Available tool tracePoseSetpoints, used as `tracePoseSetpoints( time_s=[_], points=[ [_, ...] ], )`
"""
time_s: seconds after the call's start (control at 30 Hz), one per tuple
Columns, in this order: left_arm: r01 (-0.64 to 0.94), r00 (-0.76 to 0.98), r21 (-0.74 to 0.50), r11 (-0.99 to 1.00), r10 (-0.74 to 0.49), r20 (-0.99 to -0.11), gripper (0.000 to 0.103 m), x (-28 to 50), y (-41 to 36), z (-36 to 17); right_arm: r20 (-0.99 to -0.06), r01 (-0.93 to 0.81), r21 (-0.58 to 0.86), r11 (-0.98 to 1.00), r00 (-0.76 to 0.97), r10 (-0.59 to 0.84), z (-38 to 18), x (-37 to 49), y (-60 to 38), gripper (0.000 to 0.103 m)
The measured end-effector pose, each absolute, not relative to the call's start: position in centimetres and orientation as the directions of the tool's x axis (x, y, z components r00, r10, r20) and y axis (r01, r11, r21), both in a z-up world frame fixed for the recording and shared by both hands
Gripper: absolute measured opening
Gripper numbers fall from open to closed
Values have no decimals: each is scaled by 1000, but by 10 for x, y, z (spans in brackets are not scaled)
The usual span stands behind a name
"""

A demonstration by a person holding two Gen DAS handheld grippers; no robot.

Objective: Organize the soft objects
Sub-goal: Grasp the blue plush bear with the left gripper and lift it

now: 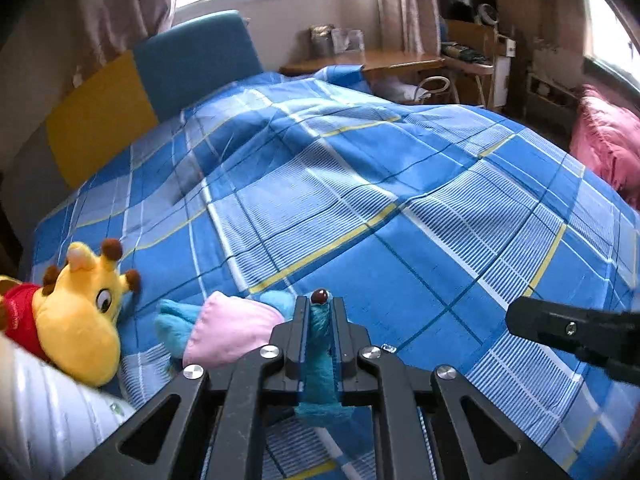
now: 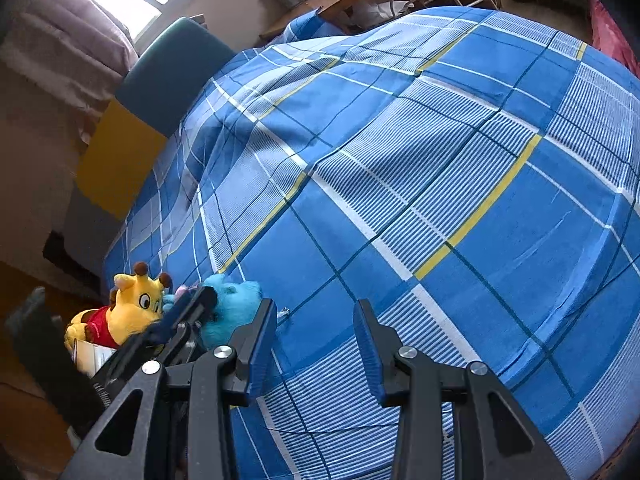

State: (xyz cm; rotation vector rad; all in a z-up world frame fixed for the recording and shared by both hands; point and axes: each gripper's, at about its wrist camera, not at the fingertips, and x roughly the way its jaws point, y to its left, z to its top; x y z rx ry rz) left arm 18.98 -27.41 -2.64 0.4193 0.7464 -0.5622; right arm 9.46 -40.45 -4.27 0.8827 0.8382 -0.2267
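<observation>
My left gripper (image 1: 320, 308) is shut on a blue plush toy (image 1: 320, 344) with a pink part (image 1: 230, 330), held just over the bed's near-left corner. A yellow giraffe plush (image 1: 76, 316) in a red shirt lies to its left on the blue plaid bedspread (image 1: 360, 184). In the right wrist view the blue plush (image 2: 230, 314) sits beside the giraffe (image 2: 128, 312), with the left gripper (image 2: 192, 306) on it. My right gripper (image 2: 316, 320) is open and empty over the bedspread (image 2: 440, 160), right of the toys; it also shows in the left wrist view (image 1: 560, 332).
A yellow and blue headboard (image 1: 132, 96) stands at the bed's far left. A wooden desk (image 1: 380, 60) with a chair stands behind the bed. A pink cushion (image 1: 604, 148) lies at the right. A white striped object (image 1: 40, 412) sits at the near left.
</observation>
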Motion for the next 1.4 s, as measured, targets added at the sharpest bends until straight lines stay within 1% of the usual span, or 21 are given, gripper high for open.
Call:
tracePoseSetpoints(
  time_s=[0.13, 0.2, 0.3, 0.4, 0.57, 0.73, 0.83, 0.87, 0.93, 0.97, 1.0, 1.07, 1.13, 1.17, 1.23, 1.3, 1.37, 1.4],
  points=[
    [627, 578, 78, 775, -396, -713, 6, 179, -253, -17, -734, 507, 580, 638, 665, 139, -43, 95, -405, 40],
    [633, 579, 59, 772, -421, -698, 6, 169, -241, -10, -736, 512, 577, 636, 663, 135, -44, 94, -406, 40],
    [642, 583, 11, 766, -479, -656, 6, 141, -214, 7, -739, 515, 570, 640, 662, 126, -43, 93, -406, 40],
    [655, 562, -40, 755, -522, -642, 6, 115, -187, 14, -745, 518, 563, 644, 655, 124, -44, 94, -406, 40],
    [665, 543, -35, 746, -515, -663, 6, 74, -152, 3, -756, 520, 542, 660, 644, 114, -44, 96, -404, 40],
    [646, 516, -36, 763, -471, -716, 6, 48, -122, -19, -767, 521, 524, 673, 633, 107, -46, 97, -402, 40],
    [616, 515, -61, 786, -459, -724, 9, 42, -106, -22, -773, 522, 513, 682, 627, 101, -46, 98, -401, 40],
    [604, 509, -80, 793, -461, -727, 12, 42, -101, -21, -774, 522, 510, 684, 625, 100, -46, 98, -400, 40],
    [579, 500, -117, 807, -465, -731, 21, 41, -93, -20, -779, 518, 504, 691, 619, 104, -47, 99, -400, 40],
    [562, 499, -130, 817, -461, -734, 32, 40, -89, -20, -781, 520, 501, 692, 616, 103, -47, 99, -400, 40],
    [549, 497, -145, 823, -460, -736, 40, 41, -86, -21, -783, 521, 499, 692, 614, 101, -47, 99, -400, 40],
    [509, 476, -198, 838, -466, -746, 45, 40, -79, -24, -784, 523, 497, 692, 612, 101, -47, 99, -400, 40],
    [469, 443, -263, 843, -482, -756, 53, 41, -76, -28, -784, 523, 500, 691, 611, 105, -48, 99, -399, 40],
    [445, 436, -284, 849, -482, -759, 59, 42, -75, -31, -785, 523, 500, 690, 610, 107, -48, 99, -399, 40],
    [419, 427, -308, 854, -485, -763, 62, 43, -77, -34, -785, 522, 502, 690, 609, 111, -49, 98, -399, 40],
    [393, 417, -346, 852, -500, -759, 73, 46, -82, -36, -785, 521, 503, 689, 609, 113, -49, 98, -399, 40],
    [368, 426, -360, 858, -499, -755, 80, 51, -87, -39, -784, 520, 507, 687, 610, 117, -49, 98, -399, 40],
    [352, 429, -356, 865, -488, -760, 80, 55, -91, -42, -782, 519, 510, 686, 611, 119, -49, 98, -399, 40]
  ],
)
